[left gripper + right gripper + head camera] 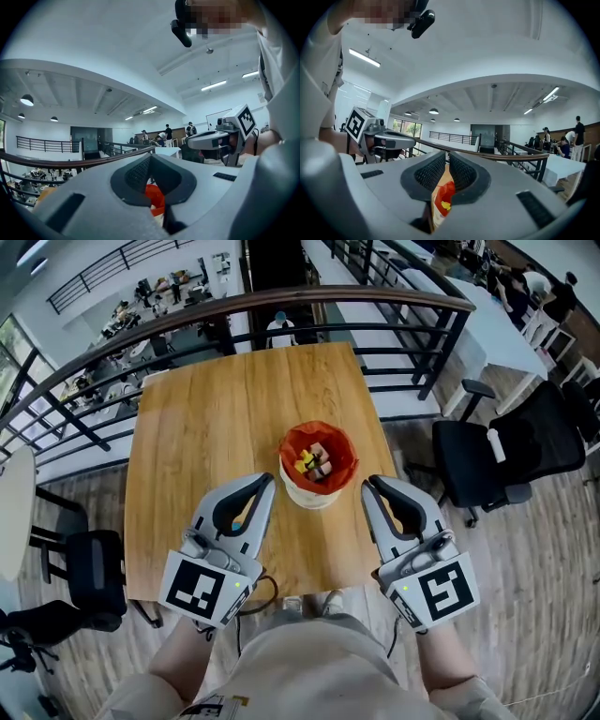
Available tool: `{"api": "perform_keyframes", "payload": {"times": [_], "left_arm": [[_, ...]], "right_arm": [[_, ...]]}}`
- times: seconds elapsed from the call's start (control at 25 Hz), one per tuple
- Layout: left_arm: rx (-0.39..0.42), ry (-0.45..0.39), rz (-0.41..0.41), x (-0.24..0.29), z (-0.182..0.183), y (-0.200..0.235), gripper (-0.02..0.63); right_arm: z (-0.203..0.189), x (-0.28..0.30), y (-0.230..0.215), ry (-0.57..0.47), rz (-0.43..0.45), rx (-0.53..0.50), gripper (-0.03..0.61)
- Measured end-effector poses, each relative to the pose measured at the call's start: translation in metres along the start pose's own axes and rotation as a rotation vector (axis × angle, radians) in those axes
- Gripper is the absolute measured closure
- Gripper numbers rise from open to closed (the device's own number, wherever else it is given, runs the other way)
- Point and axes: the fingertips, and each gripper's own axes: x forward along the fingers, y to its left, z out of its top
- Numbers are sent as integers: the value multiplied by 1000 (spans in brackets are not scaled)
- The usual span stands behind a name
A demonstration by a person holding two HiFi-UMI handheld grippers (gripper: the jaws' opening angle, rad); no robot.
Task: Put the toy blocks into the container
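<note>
A white container (317, 497) with a red liner stands at the middle of the wooden table (206, 427), and several toy blocks (314, 463) lie inside it. My left gripper (269, 479) is just left of the container, shut and with nothing in it. My right gripper (368, 484) is just right of the container, its jaws nearly together and nothing between them. In the left gripper view the red liner (155, 197) shows below the closed tips (150, 157). The right gripper view shows the liner (442, 193) and a yellow block (446, 205) under its tips (446, 157).
The table's near edge is close behind both grippers. A dark curved railing (281, 301) runs past the table's far edge. Black office chairs stand to the right (511, 451) and to the left (94, 568) of the table.
</note>
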Motion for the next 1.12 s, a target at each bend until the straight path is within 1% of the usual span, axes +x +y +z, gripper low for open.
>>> {"api": "perform_keyframes", "payload": {"times": [0.12,0.32,0.44,0.64,1.12], "left_arm": [[-8,16,-4,-7,-9,-7,601],[-17,8,-66,-12,-16,-27,601],[-27,1,-82,-13,-16,-34,601],[-21,21,-91,-13,-21,-43,601],[-89,13,-88,-12,-20,-44,601]], "right_arm": [[-7,-6,6,9,11,20,540],[-14,-12,15,15,22,53,541],[-15,-14,17,12,19,58,541],[-14,-19,22,8,25,61,541],[-17,-22,21,14,21,67,541]]}}
